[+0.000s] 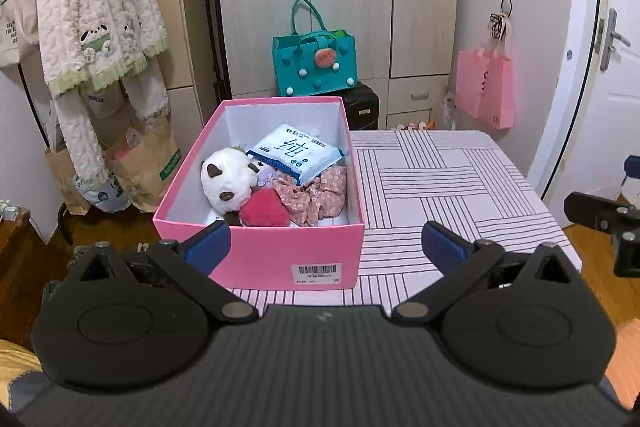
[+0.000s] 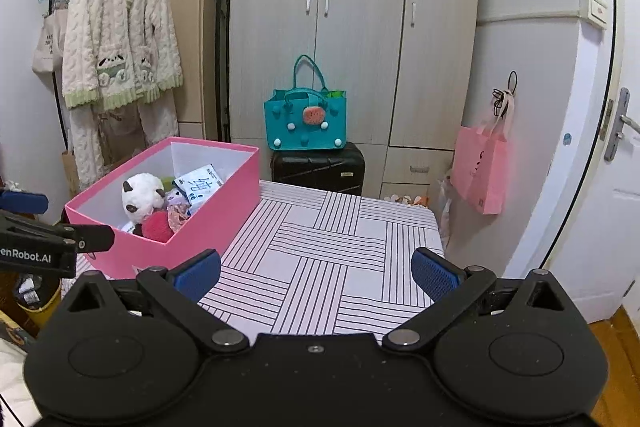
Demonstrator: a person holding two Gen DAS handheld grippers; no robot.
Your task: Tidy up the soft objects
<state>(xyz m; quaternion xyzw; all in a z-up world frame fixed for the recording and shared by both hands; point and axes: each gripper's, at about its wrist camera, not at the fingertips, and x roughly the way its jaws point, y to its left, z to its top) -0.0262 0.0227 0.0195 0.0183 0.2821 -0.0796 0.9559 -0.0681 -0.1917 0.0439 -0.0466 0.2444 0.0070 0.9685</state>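
Soft toys and cloths are sitting inside the pink box (image 1: pixel 256 259) on the left side of the striped table (image 1: pixel 460 187). A white panda toy (image 1: pixel 228 181) is lying at the left of the box, with a red fluffy ball (image 1: pixel 264 213) just beside it, a flowery cloth (image 1: pixel 316 193) to its right and a blue-and-white pack (image 1: pixel 296 153) behind. The left gripper (image 1: pixel 326 241) is hanging wide apart near the box, holding nothing. The right gripper (image 2: pixel 316 269) is hanging wide apart over the bare table, holding nothing.
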